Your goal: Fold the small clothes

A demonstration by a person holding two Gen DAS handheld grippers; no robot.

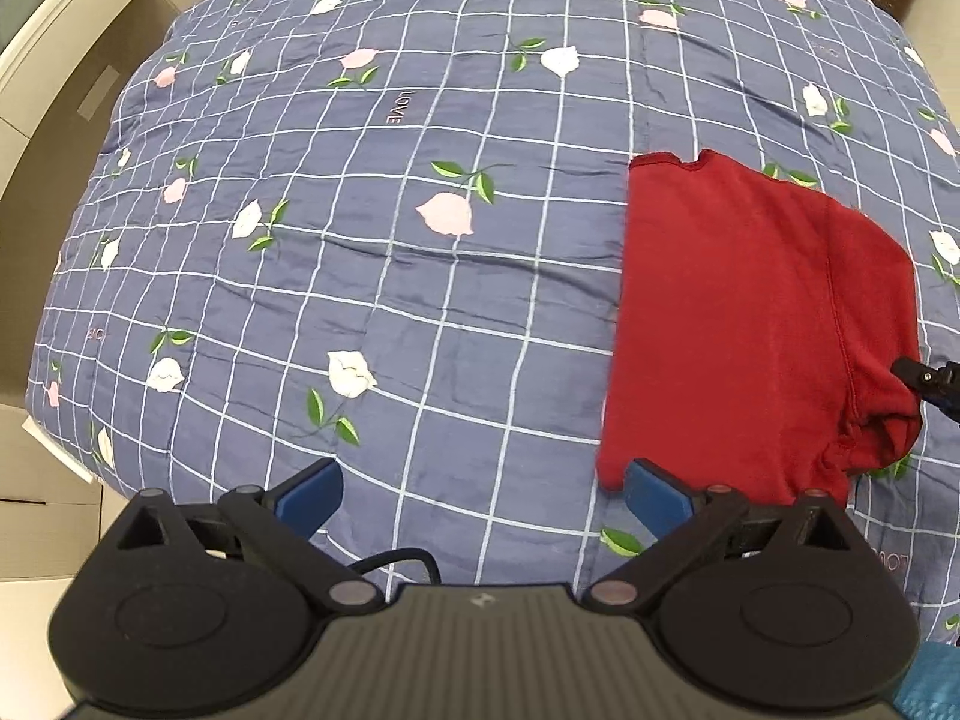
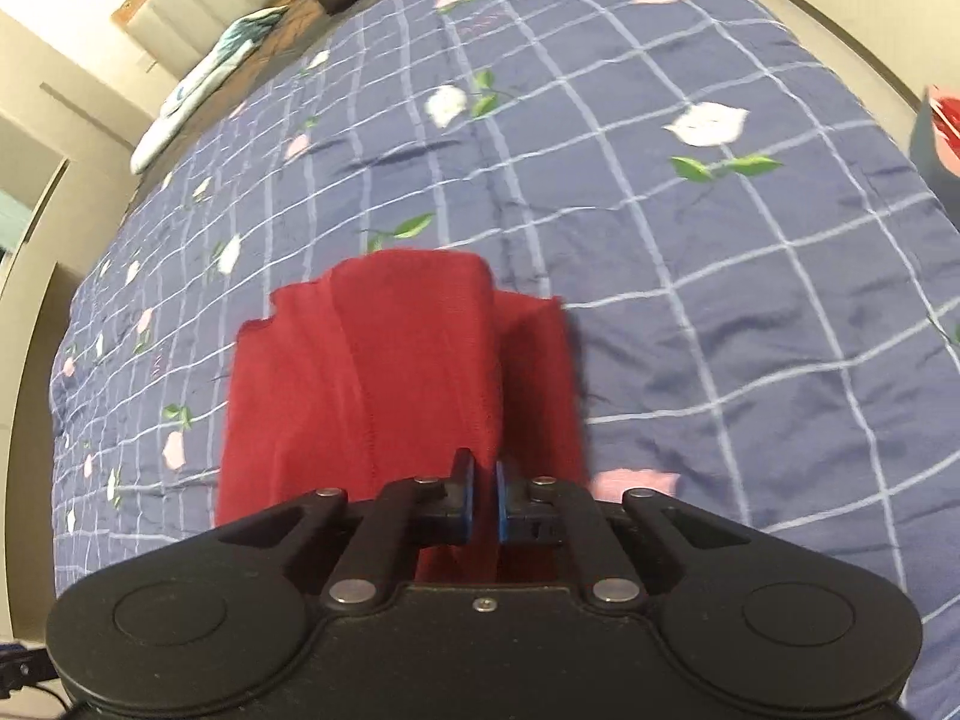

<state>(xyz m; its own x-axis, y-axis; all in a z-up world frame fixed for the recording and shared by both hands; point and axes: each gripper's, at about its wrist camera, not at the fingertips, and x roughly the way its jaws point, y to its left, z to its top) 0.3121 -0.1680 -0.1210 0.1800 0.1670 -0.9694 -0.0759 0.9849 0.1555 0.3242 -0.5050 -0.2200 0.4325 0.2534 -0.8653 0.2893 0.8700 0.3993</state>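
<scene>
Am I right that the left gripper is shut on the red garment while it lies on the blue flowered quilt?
Not quite: it is the right gripper that is shut on the red garment, as the right wrist view shows. The left gripper stands with its jaws wide open. The garment does lie on the blue flowered quilt.

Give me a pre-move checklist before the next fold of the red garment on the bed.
1. Right gripper has a hold: ok, jaws nearly closed with red garment fabric between them.
2. Left gripper is free: ok, jaws wide open, nothing between them.
3. Left gripper is near the cloth: ok, its right finger sits at the garment's near corner.
4. Garment is partly folded: ok, one layer is turned over another.
5. Quilt around the garment is bare: ok.
6. Grip firmness: cannot tell.
</scene>
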